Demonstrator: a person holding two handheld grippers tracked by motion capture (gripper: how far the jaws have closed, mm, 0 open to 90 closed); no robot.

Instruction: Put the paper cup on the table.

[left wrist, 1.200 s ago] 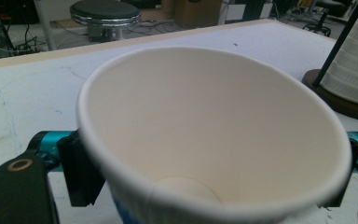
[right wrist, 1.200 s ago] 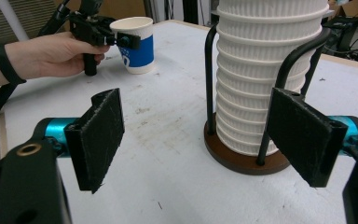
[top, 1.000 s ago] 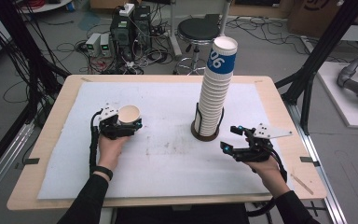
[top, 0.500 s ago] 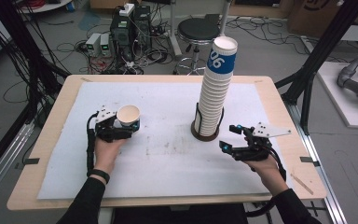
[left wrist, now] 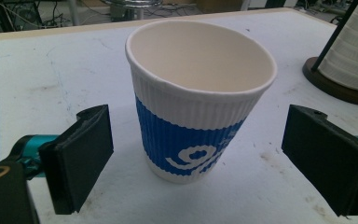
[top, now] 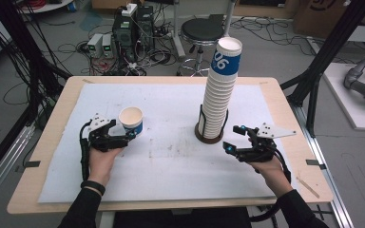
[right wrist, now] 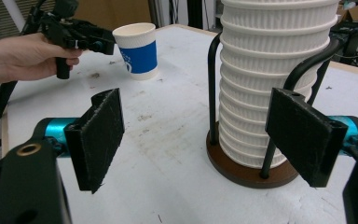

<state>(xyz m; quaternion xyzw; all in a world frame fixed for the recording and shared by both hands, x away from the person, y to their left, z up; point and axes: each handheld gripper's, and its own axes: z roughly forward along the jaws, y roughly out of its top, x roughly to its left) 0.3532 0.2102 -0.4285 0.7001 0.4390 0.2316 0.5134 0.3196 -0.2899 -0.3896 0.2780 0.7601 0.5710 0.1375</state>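
Note:
A white paper cup with a blue band (top: 131, 120) (left wrist: 198, 107) stands upright and empty on the white mat. My left gripper (top: 125, 137) (left wrist: 205, 158) is open just behind it. Its jaws flank the cup's sides with clear gaps, touching nothing. A tall stack of the same cups (top: 221, 85) (right wrist: 275, 70) rises from a dark round holder with black wire uprights (top: 208, 137). My right gripper (top: 232, 138) (right wrist: 200, 137) is open to the right of the holder, pointing at the stack's lower part, with nothing between its pads. In the right gripper view the lone cup (right wrist: 137, 51) stands beyond the left gripper (right wrist: 91, 39).
The white mat (top: 171, 156) covers most of the wooden table (top: 285, 104). Bare mat lies between the cup and the holder. Behind the table are a black stool (top: 202, 31), boxes of electronics and cables on the floor. Black frame posts stand at both sides.
The left gripper has drawn back a little toward the person, and the cup stays where it stood. The right gripper has barely moved.

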